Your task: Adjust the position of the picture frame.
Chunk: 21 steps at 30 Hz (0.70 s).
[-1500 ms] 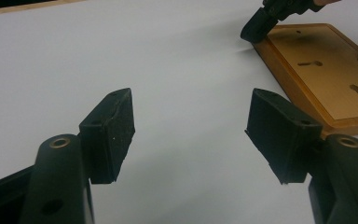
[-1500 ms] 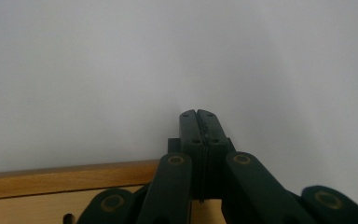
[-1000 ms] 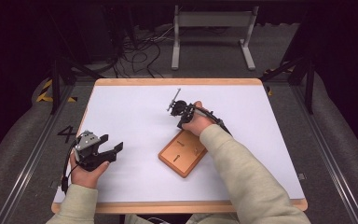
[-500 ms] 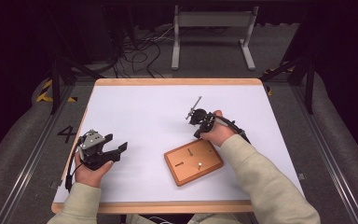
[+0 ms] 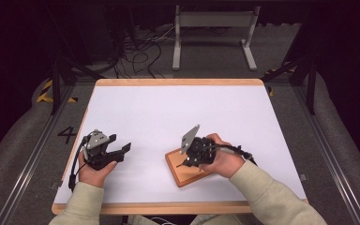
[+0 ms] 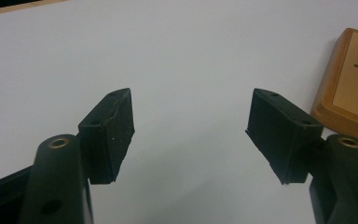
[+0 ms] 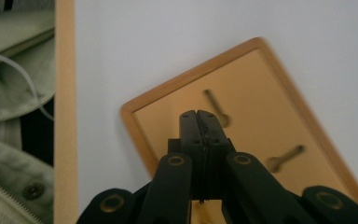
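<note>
Right claw (image 5: 187,161) now nearer, over board (image 5: 180,171)

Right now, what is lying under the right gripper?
Under the right gripper, whose jaws are shut, lies a wooden tray with two spoon-shaped recesses, flat on the white table. The gripper and hand cover part of the tray, so anything there is hidden.
</note>
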{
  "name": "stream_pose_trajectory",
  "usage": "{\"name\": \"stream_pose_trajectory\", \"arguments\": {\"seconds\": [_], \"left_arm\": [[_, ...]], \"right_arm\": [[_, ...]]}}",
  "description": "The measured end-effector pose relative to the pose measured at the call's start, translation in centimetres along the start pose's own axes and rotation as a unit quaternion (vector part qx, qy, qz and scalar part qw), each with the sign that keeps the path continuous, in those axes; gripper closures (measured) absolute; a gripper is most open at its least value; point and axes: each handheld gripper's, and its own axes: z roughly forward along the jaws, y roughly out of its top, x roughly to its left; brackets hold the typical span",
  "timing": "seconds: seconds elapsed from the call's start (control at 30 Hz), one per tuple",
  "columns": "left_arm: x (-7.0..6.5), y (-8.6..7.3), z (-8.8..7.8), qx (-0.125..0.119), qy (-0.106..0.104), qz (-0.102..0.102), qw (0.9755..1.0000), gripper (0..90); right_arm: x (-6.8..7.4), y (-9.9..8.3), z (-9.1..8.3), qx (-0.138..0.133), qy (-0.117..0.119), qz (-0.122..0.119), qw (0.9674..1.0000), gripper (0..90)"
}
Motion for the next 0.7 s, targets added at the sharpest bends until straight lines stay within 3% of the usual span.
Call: {"name": "stream_pose_trajectory", "arguments": {"seconds": [0.1,0.23,0.37,0.53,0.7], "left_arm": [[0.1,0.0,0.1,0.002,0.0,0.002,1.0,31.9],[0.2,-0.1,0.2,0.004,0.001,-0.002,1.0,31.9],[0.3,-0.2,0.2,0.005,0.003,0.0,1.0,31.9],[0.3,-0.4,0.1,0.003,0.004,-0.006,1.0,31.9],[0.5,-0.5,0.0,0.005,0.007,-0.008,0.9999,31.9]], "right_arm": [[1.4,0.2,1.0,0.015,0.017,-0.032,0.9992,90.0],[3.0,0.6,1.5,0.027,0.045,-0.053,0.9972,90.0],[4.0,0.9,2.5,0.044,0.057,-0.072,0.9948,90.0],[4.2,0.9,4.1,0.075,0.049,-0.08,0.9927,90.0],[3.6,0.9,4.4,0.075,0.035,-0.079,0.9935,90.0]]}}
